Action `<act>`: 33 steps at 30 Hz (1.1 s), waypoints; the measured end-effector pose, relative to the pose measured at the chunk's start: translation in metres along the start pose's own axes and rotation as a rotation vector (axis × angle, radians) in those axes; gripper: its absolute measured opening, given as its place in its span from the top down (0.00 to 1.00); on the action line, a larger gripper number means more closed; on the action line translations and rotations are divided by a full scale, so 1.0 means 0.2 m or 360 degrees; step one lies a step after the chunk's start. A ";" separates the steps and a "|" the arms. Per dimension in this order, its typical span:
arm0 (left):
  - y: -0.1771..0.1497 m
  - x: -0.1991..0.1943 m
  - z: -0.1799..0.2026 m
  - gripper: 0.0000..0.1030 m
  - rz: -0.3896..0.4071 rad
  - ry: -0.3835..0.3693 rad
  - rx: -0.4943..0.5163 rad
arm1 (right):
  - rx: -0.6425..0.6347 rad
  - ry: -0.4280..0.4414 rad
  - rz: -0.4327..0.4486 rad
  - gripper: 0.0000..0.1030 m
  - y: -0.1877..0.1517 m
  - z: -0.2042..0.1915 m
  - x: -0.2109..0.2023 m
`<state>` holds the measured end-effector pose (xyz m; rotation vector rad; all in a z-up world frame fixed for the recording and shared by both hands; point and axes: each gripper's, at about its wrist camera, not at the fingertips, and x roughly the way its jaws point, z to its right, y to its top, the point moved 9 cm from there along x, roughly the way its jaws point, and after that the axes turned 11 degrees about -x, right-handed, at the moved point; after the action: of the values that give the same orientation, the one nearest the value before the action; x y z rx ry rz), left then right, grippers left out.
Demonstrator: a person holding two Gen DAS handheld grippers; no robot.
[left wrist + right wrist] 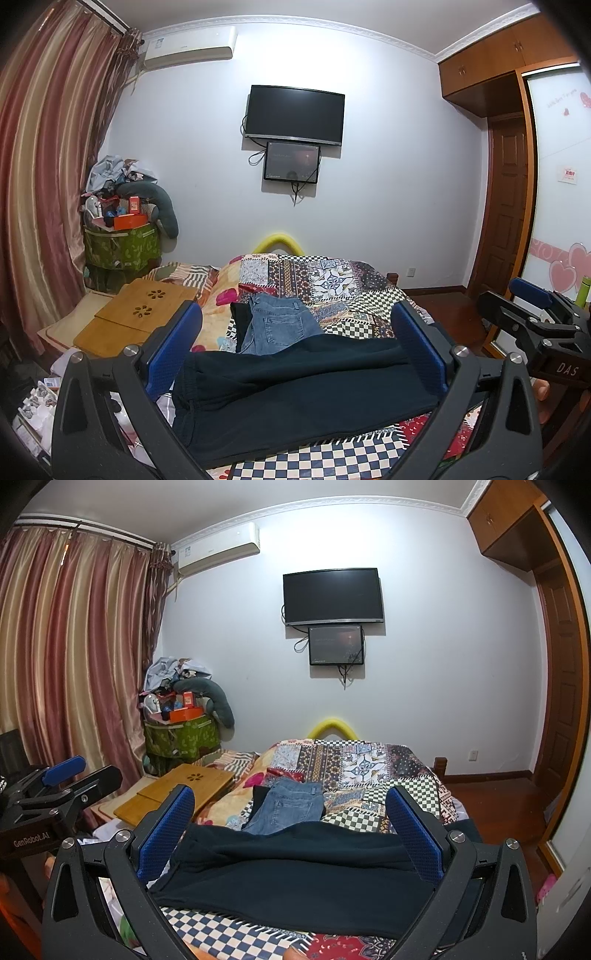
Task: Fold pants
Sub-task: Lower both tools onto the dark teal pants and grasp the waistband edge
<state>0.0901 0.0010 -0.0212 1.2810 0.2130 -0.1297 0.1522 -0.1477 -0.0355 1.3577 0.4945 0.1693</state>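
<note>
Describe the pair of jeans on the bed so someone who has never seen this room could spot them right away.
Find the bed with the patchwork quilt under the wall TV. The jeans lie mid-bed, just beyond the dark pants nearest the cameras. They are faded blue denim with a back pocket showing, the only light-blue garment there.

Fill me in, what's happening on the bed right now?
A person holds a hand-held gripper in each hand above a bed with a patchwork quilt. Dark pants lie flat across the near end, seemingly folded lengthwise. The left hand-held gripper and right hand-held gripper are both open and grip nothing. Blue jeans lie just beyond.
</note>
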 end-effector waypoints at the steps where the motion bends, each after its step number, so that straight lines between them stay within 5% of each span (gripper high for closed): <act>1: 0.00 0.00 0.00 0.00 -0.0002 0.0001 0.0000 | 0.0001 0.0000 -0.0002 0.00 0.00 0.00 0.00; 14: -0.05 0.28 -0.09 0.00 -0.0130 0.0042 0.0008 | 0.0035 -0.0012 -0.0115 0.00 -0.09 0.09 0.20; 26: -0.25 1.04 -0.46 0.00 -0.0513 0.0281 -0.0014 | -0.0062 -0.0112 -0.0392 0.00 -0.32 0.35 0.66; 33: -0.41 1.47 -0.84 0.10 -0.0762 0.0493 0.0026 | -0.0161 -0.0115 -0.0657 0.00 -0.55 0.53 0.96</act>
<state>0.3438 0.1452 -0.2114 1.2433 0.7862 -0.3420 0.3505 -0.1905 -0.1746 1.1331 0.6844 -0.1904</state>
